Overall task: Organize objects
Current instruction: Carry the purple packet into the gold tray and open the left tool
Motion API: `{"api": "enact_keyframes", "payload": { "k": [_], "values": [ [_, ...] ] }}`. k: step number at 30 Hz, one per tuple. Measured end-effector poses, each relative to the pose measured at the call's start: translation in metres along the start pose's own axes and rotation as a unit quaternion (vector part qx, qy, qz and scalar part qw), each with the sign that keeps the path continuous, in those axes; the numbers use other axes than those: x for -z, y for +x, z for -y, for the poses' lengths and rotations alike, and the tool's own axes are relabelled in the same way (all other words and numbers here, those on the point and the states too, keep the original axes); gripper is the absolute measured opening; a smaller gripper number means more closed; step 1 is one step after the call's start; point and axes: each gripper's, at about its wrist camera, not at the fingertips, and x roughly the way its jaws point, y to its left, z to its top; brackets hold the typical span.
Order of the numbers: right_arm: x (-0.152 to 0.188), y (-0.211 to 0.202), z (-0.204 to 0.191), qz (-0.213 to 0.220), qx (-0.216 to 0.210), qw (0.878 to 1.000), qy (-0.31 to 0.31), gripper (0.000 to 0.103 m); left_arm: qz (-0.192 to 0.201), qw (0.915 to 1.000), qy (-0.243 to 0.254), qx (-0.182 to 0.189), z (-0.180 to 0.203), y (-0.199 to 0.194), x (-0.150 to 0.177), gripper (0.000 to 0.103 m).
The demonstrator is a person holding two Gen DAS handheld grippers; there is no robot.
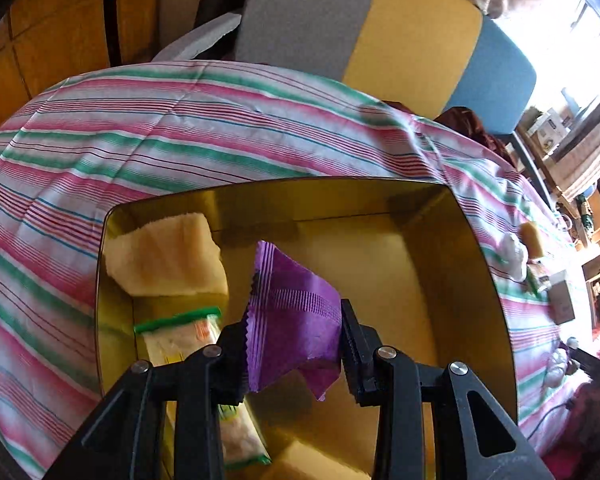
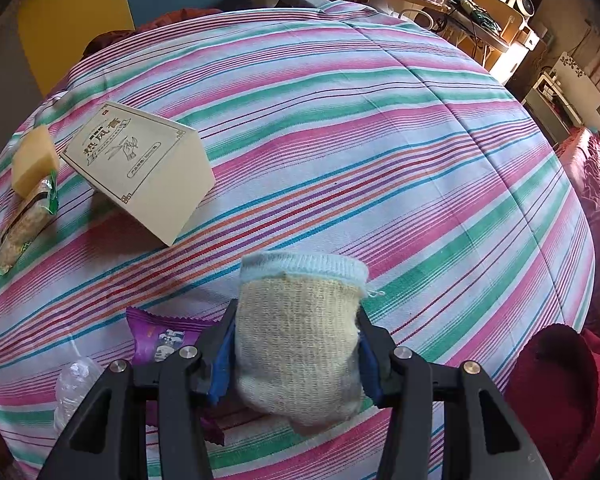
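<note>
Striped pink-green tablecloth [image 2: 379,128] carried the work. Gold rectangular tin [image 1: 475,264] already held yellow sponge [image 1: 168,256] and green-edged snack packet [image 1: 180,332]. Cream printed carton [image 2: 140,168] remained outside. Left gripper [image 1: 294,344] clamped purple foil sachet [image 1: 292,320] above the tin; right gripper [image 2: 298,352] clamped beige knitted glove [image 2: 300,340], near.

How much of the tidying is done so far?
Partly done. A yellow sponge and a green-edged snack packet already lie in the gold tin box. The left hand-held gripper holds a purple wrapper over it; the right hand-held gripper grips a knitted glove. A beige carton still waits outside.
</note>
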Motion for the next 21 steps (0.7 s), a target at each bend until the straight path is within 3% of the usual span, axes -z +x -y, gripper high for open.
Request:
{"api": "enact_keyframes", "payload": {
  "k": [9, 13, 17, 21],
  "values": [
    [0.001, -0.001, 0.008, 0.001, 0.003, 1.0, -0.003, 0.052, -0.012, 0.9992, -0.003, -0.038, -0.007, 0.036, -0.02, 0.038],
    [0.002, -0.001, 0.009, 0.001, 0.003, 1.0, -0.003, 0.052, -0.005, 0.9986, -0.009, -0.051, -0.013, 0.044, -0.026, 0.044],
    [0.002, -0.001, 0.01, 0.001, 0.003, 1.0, -0.004, 0.052, 0.002, 0.9983, -0.001, -0.057, -0.008, 0.036, -0.021, 0.046],
    [0.0, 0.0, 0.009, 0.001, 0.004, 1.0, -0.004, 0.052, 0.047, 0.9953, 0.038, -0.075, 0.009, 0.005, -0.006, 0.055]
  ]
}}
